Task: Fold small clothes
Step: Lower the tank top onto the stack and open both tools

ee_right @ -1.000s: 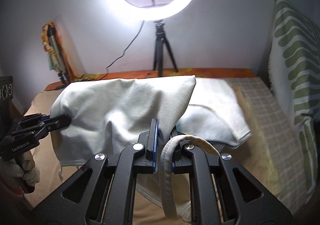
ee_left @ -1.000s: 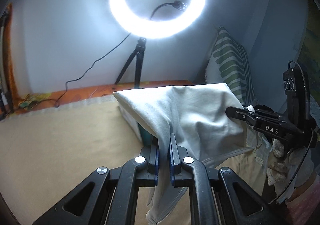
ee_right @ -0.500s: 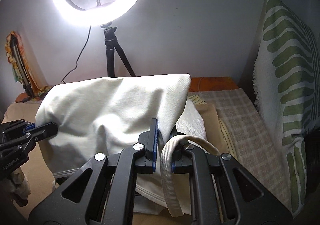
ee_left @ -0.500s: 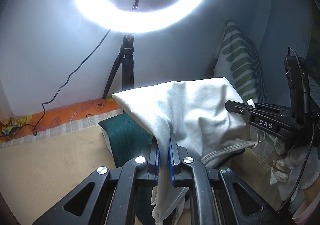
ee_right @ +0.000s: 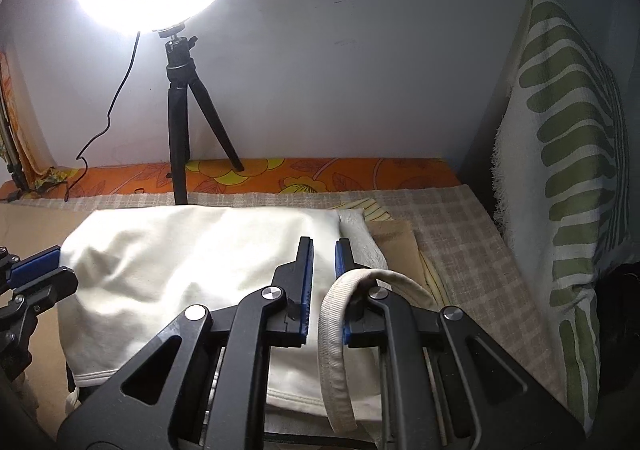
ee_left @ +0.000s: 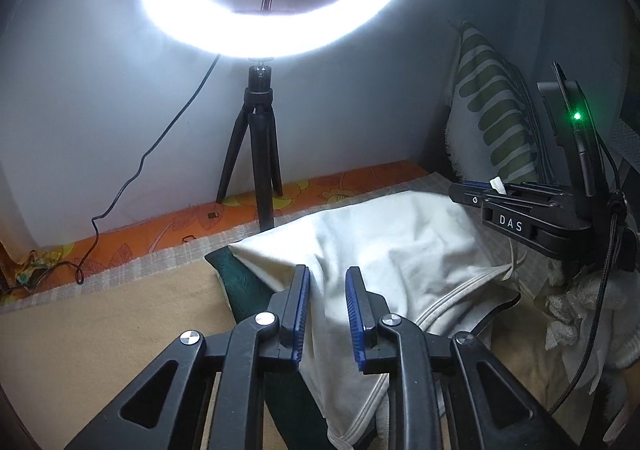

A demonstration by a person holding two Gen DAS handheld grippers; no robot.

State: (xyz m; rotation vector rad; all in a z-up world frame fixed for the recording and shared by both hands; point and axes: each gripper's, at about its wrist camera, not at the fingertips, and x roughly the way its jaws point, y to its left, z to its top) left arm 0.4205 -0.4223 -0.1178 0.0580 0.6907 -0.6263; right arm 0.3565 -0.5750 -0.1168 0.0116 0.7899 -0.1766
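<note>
- The left gripper (ee_left: 327,282) has just been opening — its blue pads (ee_left: 301,310) now stand a narrow gap apart, with a fold of the white garment (ee_left: 400,250) lying loose between them and not pinched.
- The right gripper (ee_right: 322,254) looks nearly closed in its own view, with cloth and a ribbed band (ee_right: 332,330) in the slim gap; the pads seem to pinch the cloth, and the band loops over the right-hand finger.
- In the left wrist view the right gripper (ee_left: 472,196) shows at the far side of the garment with a scrap of white at its tip, so I judge it is holding that edge.
- The garment lies folded over on a stack of other cloth — a dark green piece (ee_left: 240,282) peeks out under it on one side, a pale textured one (ee_right: 360,234) on the other — all on the checked cover (ee_right: 460,242) of the bed, below the ring light (ee_left: 272,10) on its tripod (ee_left: 256,146).
- Step in hand, as I read it: setting the fold down and letting go; the left side is released, the right not yet.
- Next move calls for the right pads to part and the ribbed band to slip clear of the finger, then both tools to draw away without dragging the fold open.
- Risk: the band may snag and pull the top layer askew.
</note>
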